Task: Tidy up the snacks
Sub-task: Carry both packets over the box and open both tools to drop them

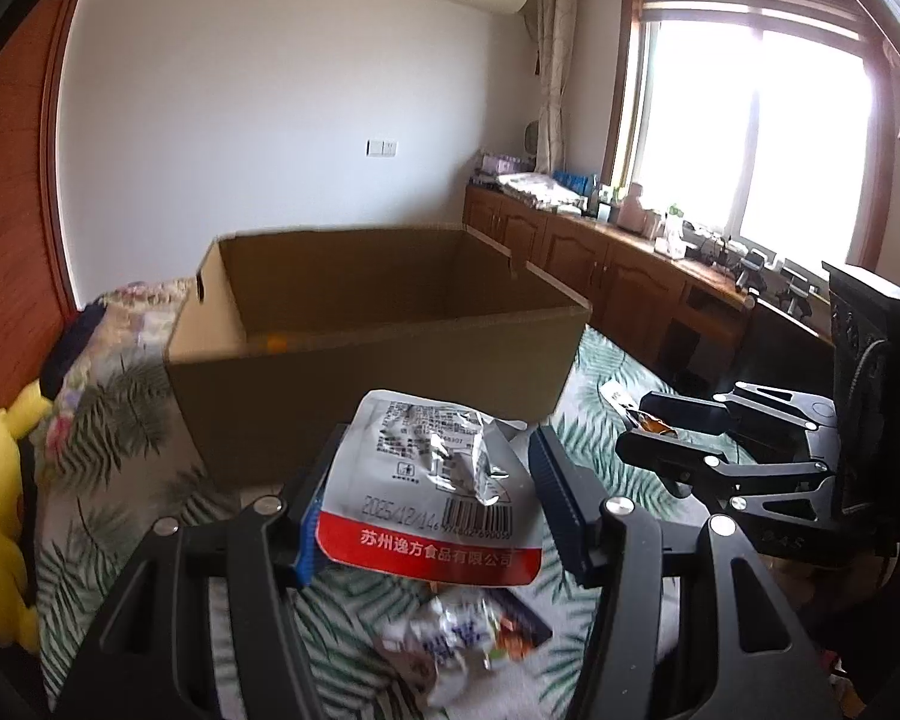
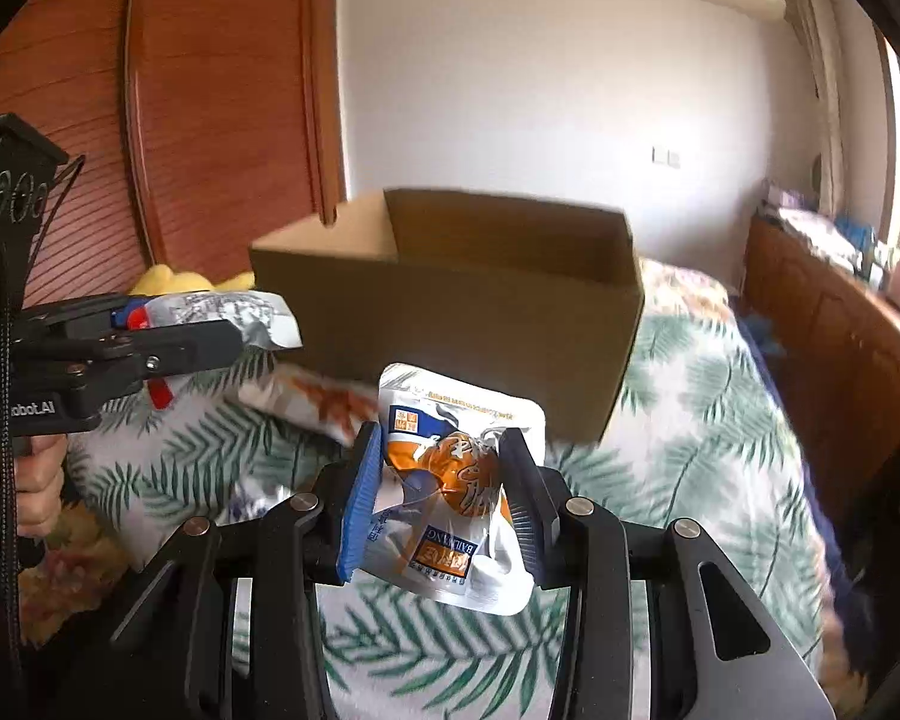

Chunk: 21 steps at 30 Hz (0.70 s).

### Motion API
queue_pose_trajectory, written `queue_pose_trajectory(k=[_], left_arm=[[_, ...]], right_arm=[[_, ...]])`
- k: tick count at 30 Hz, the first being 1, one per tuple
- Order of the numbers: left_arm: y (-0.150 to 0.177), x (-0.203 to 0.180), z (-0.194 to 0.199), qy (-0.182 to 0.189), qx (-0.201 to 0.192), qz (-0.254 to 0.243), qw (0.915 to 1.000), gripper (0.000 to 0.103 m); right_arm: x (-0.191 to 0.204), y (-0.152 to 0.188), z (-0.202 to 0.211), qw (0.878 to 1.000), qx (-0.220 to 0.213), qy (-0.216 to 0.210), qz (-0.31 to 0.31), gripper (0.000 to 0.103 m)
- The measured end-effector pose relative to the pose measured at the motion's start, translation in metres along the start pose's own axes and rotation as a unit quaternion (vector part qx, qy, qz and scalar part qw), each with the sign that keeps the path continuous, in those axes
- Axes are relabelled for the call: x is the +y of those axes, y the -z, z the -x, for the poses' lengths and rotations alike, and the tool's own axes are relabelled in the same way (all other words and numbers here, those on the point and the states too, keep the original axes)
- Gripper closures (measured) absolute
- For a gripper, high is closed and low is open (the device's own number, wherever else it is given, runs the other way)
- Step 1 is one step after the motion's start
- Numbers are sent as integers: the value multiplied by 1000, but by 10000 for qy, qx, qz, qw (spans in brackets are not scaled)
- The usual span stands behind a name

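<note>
Now both grippers are loaded: the left gripper [image 1: 426,480] pinches a silver pouch [image 1: 432,480] mid-frame, the right gripper [image 2: 444,480] clamps an orange pouch [image 2: 456,492]. The box [image 1: 378,360] sits open just behind, upper centre. I'd lift each clear of the near wall before letting go, one at a time.
</note>
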<state>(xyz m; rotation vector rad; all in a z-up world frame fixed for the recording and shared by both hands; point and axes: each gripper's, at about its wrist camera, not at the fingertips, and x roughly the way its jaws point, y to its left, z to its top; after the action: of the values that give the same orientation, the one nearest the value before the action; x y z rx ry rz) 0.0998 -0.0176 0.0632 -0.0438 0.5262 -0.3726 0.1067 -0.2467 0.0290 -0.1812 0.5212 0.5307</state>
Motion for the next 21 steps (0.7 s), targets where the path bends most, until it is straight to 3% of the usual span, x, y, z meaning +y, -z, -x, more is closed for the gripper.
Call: queue_pose_trajectory(k=[10, 21], left_arm=[[-61, 14, -15, -34, -358, -105, 9993, 45], [-86, 43, -71, -183, -221, -86, 9996, 45]], right_arm=[[-9, -63, -17, 9985, -398, -78, 379, 63], [-32, -97, -69, 9979, -397, -108, 505, 63]])
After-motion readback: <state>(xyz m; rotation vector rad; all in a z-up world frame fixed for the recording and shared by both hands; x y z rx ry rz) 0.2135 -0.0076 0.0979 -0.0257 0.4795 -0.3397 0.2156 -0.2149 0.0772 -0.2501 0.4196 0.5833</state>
